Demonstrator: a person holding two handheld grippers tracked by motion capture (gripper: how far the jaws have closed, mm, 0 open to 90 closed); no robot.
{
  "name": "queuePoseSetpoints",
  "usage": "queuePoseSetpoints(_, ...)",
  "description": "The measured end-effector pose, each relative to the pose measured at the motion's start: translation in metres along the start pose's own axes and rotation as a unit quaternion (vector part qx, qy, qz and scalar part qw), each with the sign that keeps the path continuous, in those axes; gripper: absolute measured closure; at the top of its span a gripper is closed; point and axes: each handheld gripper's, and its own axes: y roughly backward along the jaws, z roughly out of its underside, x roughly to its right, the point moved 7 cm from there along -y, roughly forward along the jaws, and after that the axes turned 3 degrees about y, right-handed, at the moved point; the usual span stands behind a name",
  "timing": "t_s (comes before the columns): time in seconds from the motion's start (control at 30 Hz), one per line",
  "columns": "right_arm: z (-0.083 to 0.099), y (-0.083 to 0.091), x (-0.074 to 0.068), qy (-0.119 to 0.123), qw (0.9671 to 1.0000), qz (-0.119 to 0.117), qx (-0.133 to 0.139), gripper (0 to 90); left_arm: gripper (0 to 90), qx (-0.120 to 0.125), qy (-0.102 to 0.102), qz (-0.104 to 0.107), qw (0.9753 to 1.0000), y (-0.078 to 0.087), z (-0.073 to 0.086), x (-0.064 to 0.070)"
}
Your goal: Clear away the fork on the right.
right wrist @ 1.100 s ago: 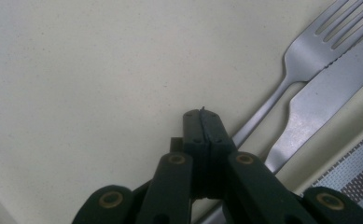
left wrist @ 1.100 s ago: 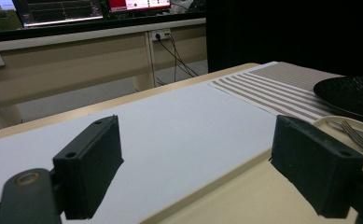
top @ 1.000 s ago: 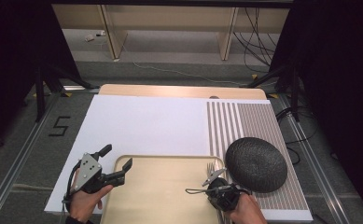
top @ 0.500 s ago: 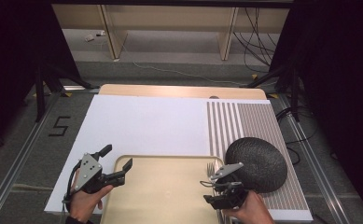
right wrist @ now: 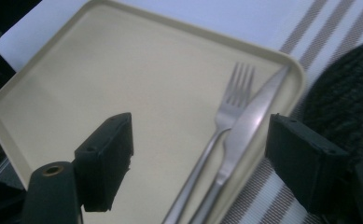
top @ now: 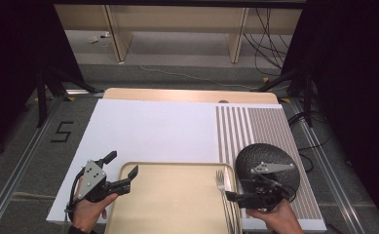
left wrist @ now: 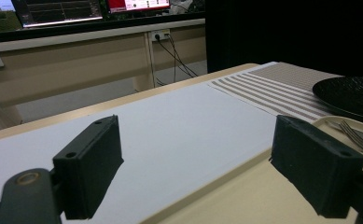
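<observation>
White paper covers the worktop [top: 153, 131], striped toward its right edge. At the near edge lies the beige tray [top: 172, 200], its near end cut off in the high view; the black plate [top: 270, 158] sits just beside the tray's right rim. The right gripper [top: 238, 196] has drawn back from the plate toward the tray's right edge, jaws spread, holding nothing. The right gripper view shows a fork [right wrist: 226, 116] and knife [right wrist: 251, 121] side by side, handles cut off. The left gripper [top: 123, 170], unmoved, gapes over the tray's far-left corner.
</observation>
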Motion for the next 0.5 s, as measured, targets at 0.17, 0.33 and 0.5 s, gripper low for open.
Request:
queuePoseSetpoints(0.17,0.005,0.012,0.012,-0.017,0.9997,0.017,0.001,24.1,16.0,0.0,-0.001,0.0,1.0,0.0,0.0,0.0)
queuePoseSetpoints(0.33,0.008,0.02,0.019,-0.033,0.999,0.025,0.017,23.8,16.0,-0.001,0.0,0.0,1.0,0.0,0.0,0.0)
queuePoseSetpoints(0.5,0.011,0.025,0.025,-0.047,0.9981,0.033,0.022,22.5,16.0,-0.001,-0.001,0.0,1.0,0.0,0.0,0.0)
